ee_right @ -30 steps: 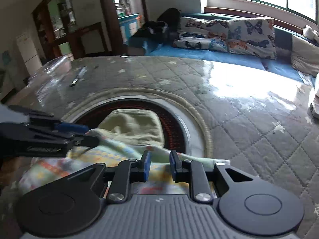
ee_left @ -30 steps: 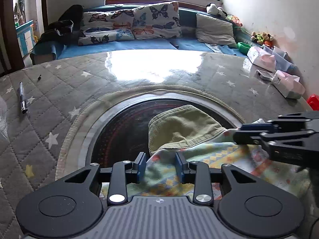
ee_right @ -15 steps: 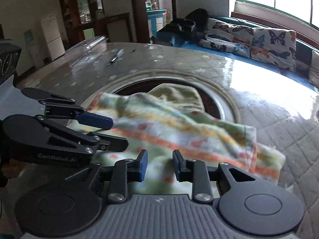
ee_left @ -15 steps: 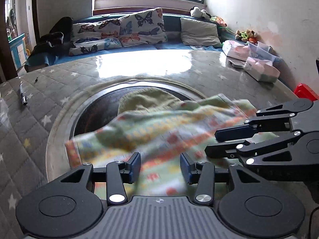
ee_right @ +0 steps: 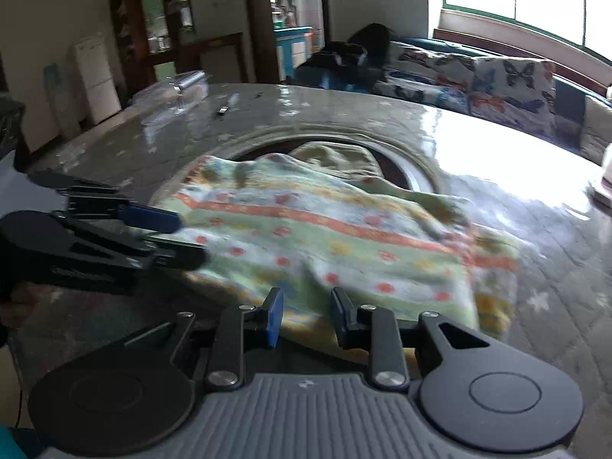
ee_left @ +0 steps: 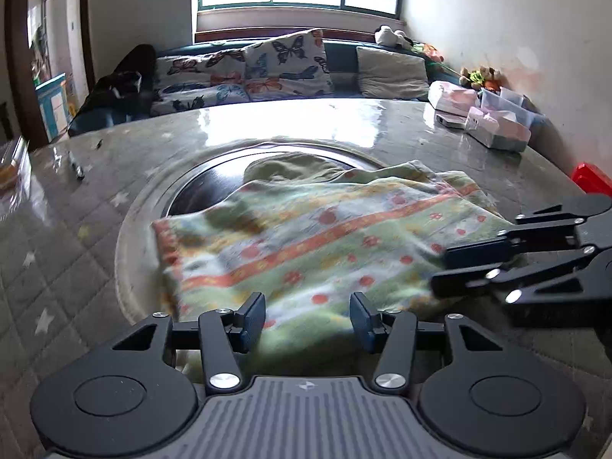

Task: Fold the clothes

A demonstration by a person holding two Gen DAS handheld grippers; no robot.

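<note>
We are looking at a patterned cloth [ee_left: 317, 244] in green, white and orange bands, which is lying spread over the round inset [ee_left: 199, 187] in the middle of the quilted star-print table [ee_left: 57, 237], with an olive garment [ee_left: 294, 166] lying partly under its far edge. We are holding our left gripper [ee_left: 307, 315] at the cloth's near edge, its jaws standing wide apart with nothing gripped between them. Our right gripper [ee_right: 306, 315] is sitting at the near edge too, jaws parted and holding nothing. Farther out, a pen [ee_left: 77, 170] is lying on the table to the left, pink boxes [ee_left: 497, 130] are sitting at the right edge, and butterfly cushions [ee_left: 244, 72] are lining the sofa beyond
</note>
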